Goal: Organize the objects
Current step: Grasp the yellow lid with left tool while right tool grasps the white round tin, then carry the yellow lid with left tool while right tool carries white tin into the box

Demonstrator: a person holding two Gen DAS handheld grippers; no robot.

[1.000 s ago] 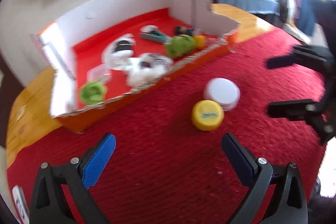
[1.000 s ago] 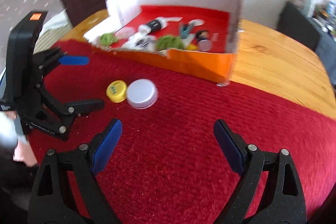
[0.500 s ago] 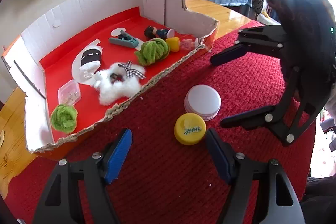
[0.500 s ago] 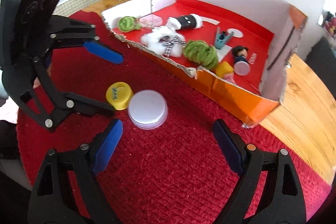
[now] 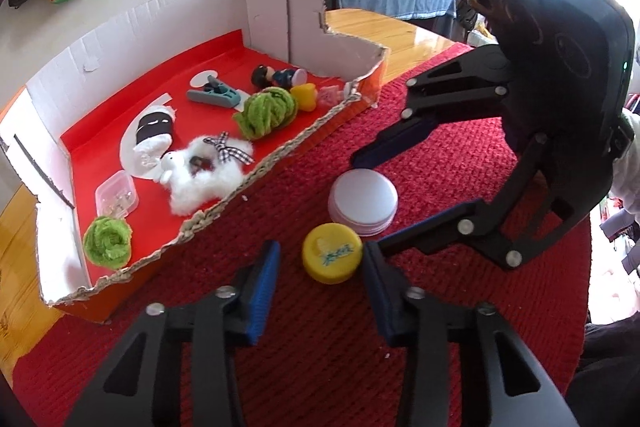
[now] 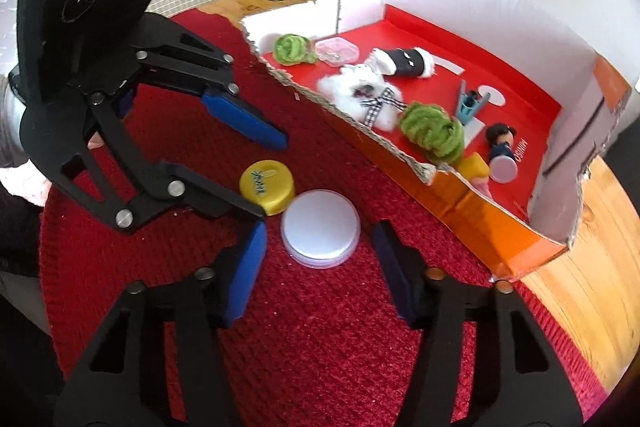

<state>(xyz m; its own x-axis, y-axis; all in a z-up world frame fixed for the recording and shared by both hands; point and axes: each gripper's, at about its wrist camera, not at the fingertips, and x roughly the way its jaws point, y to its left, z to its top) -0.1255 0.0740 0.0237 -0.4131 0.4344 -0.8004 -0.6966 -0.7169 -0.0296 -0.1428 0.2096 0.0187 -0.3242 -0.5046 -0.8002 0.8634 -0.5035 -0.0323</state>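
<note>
On the red mat (image 5: pixel 320 367) that covers the wooden counter (image 6: pixel 592 267) lie two lids, touching each other: one yellow lid (image 5: pixel 332 258) with writing on top and one white lid (image 5: pixel 363 197), the larger of the two. Two claws stand over them. Left claw (image 5: pixel 318 281) has just been closing and now brackets the yellow lid; its far finger looks to meet the lid's rim, while a gap shows on the near side, so it is not pinching yet. Right claw (image 6: pixel 320 247) has just been closing too and straddles the white lid, with a gap on both sides, still spread.

Beside the mat sits one torn orange box (image 5: pixel 360 95) with a red floor. Inside it: two green yarn balls (image 5: pixel 266 111), one white fluffy toy (image 5: pixel 204 171) with a checked bow, one black-and-white roll (image 5: pixel 154 125), one small clear case (image 5: pixel 117 195), one grey-blue toy (image 5: pixel 214 95), one small doll (image 5: pixel 278 77) lying down and one yellow piece (image 5: pixel 305 95) near the torn corner.
</note>
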